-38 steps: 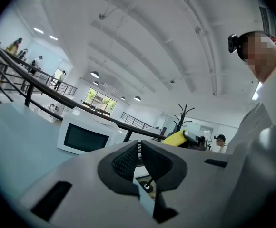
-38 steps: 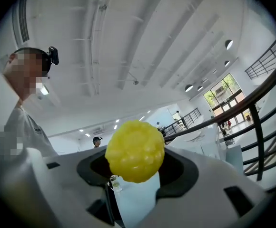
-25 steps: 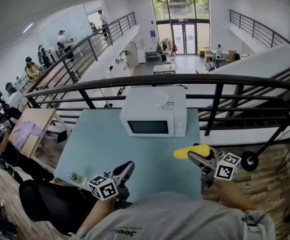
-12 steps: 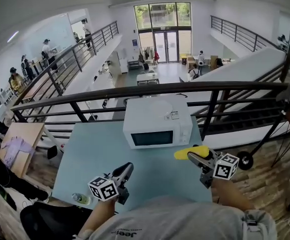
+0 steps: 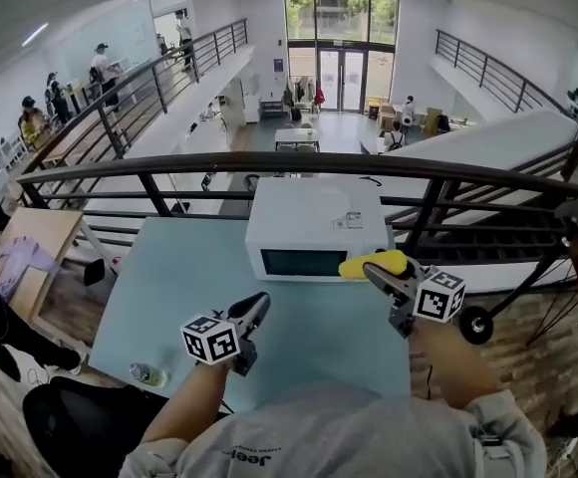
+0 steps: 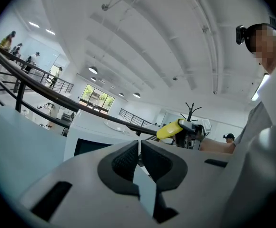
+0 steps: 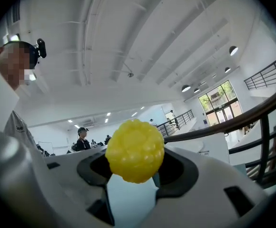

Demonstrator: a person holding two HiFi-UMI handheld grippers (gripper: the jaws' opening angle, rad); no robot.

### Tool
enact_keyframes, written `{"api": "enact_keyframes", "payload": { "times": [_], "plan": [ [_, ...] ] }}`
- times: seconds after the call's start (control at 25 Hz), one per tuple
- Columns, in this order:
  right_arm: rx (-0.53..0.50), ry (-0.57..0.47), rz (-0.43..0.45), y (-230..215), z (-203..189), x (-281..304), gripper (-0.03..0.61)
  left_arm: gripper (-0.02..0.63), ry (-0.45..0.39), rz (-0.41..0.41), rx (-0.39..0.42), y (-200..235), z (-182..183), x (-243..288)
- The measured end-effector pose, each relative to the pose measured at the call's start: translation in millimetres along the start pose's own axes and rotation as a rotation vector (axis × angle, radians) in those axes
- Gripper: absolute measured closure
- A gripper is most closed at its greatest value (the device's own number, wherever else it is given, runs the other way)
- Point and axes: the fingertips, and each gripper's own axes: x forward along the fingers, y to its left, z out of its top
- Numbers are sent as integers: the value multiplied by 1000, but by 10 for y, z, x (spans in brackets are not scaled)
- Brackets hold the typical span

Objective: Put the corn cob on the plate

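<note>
The yellow corn cob [image 5: 374, 264] is clamped in my right gripper [image 5: 377, 271], held in the air just in front of the white microwave's [image 5: 314, 229] right front corner. In the right gripper view the cob's round end [image 7: 134, 150] fills the gap between the jaws of the right gripper [image 7: 133, 169]. A white plate [image 5: 305, 199] lies on top of the microwave; the left gripper view shows this plate [image 6: 116, 126] too, with the corn cob [image 6: 169, 129] to its right. My left gripper [image 5: 253, 313] hovers over the table, jaws together and empty, and the left gripper [image 6: 139, 152] points at the microwave.
The microwave stands at the far edge of a pale blue table [image 5: 169, 287]. A black railing [image 5: 299, 164] runs right behind it, with a drop to a lower floor. A small bottle [image 5: 147, 374] lies at the table's near left, beside a black chair [image 5: 80, 421].
My right gripper has carried the corn cob left and a little up, closer to the microwave. My left gripper has moved forward over the table.
</note>
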Motion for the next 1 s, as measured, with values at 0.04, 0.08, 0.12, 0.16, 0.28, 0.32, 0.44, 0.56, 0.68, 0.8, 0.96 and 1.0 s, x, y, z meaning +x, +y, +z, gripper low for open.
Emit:
{"api": "enact_keyframes", "payload": {
  "times": [0.04, 0.08, 0.12, 0.16, 0.28, 0.32, 0.44, 0.56, 0.68, 0.8, 0.96, 1.0],
  "plan": [
    [-11, 1, -3, -40, 46, 56, 322, 581, 0, 4, 1, 23, 29, 19],
    [-22, 2, -6, -80, 90, 114, 322, 581, 1, 7, 4, 50, 62, 36],
    [-33, 1, -8, -122, 137, 171, 322, 582, 2, 11, 9, 80, 99, 55],
    [-44, 0, -9, -170, 187, 228, 322, 581, 3, 16, 16, 112, 144, 78],
    [-71, -7, -16, -345, 348, 380, 322, 581, 1, 29, 35, 200, 315, 183],
    [-76, -9, -19, -410, 396, 428, 322, 581, -1, 30, 40, 225, 377, 228],
    [-79, -13, -27, -619, 483, 618, 322, 582, -9, 22, 52, 328, 551, 394],
    [-89, -14, -29, -835, 515, 847, 322, 581, -10, 5, 66, 463, 678, 604],
    [-108, -13, -34, -1046, 537, 1087, 322, 581, -8, -7, 80, 627, 783, 823],
    [-133, -16, -31, -1226, 599, 1313, 322, 581, -12, -9, 92, 787, 924, 1037],
    [-179, -26, -25, -1524, 651, 1604, 322, 581, -29, -17, 98, 1024, 1082, 1398],
    [-187, -30, -24, -1598, 656, 1675, 322, 581, -33, -17, 99, 1084, 1111, 1493]
  ]
}}
